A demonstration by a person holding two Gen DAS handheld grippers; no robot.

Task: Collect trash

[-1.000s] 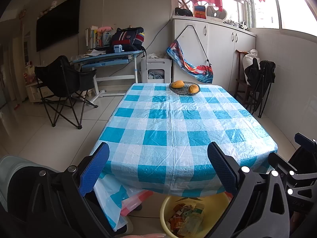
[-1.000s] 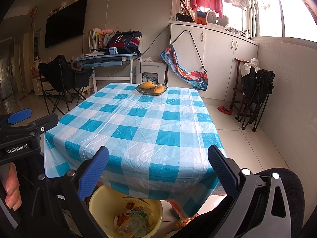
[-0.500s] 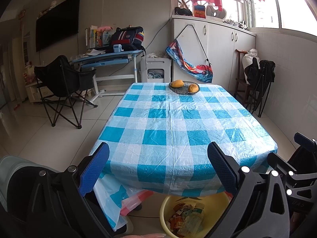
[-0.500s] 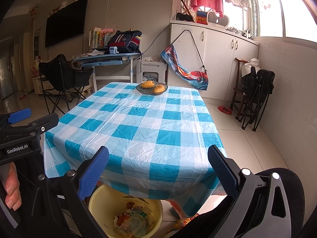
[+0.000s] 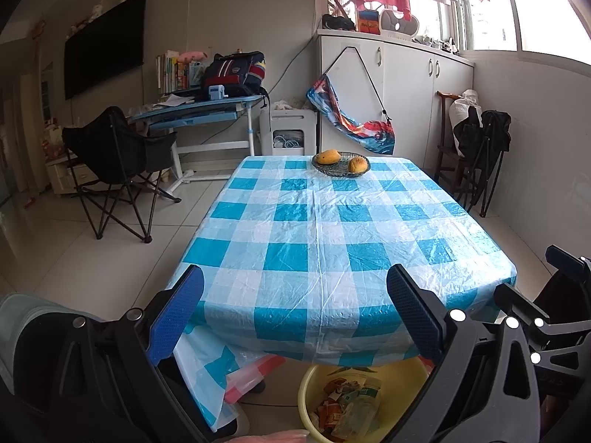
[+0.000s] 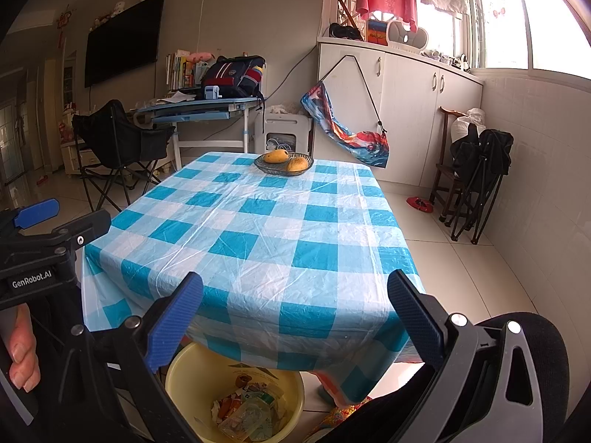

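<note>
A yellow basin point(image 5: 310, 387) sits on the floor under the near edge of the table and holds several wrappers and scraps of trash point(image 5: 347, 406). It also shows in the right wrist view point(image 6: 177, 376), with the trash point(image 6: 247, 409) inside. My left gripper point(image 5: 295, 313) is open and empty, held in front of the table's near edge above the basin. My right gripper point(image 6: 295, 313) is open and empty, also above the basin. The table point(image 5: 325, 229) has a blue and white checked plastic cloth.
A dark bowl with two mangoes point(image 5: 341, 164) stands at the far end of the table. A black folding chair point(image 5: 114, 162) and a blue desk point(image 5: 195, 110) are at the left. Folded chairs point(image 5: 480, 147) lean at the right wall.
</note>
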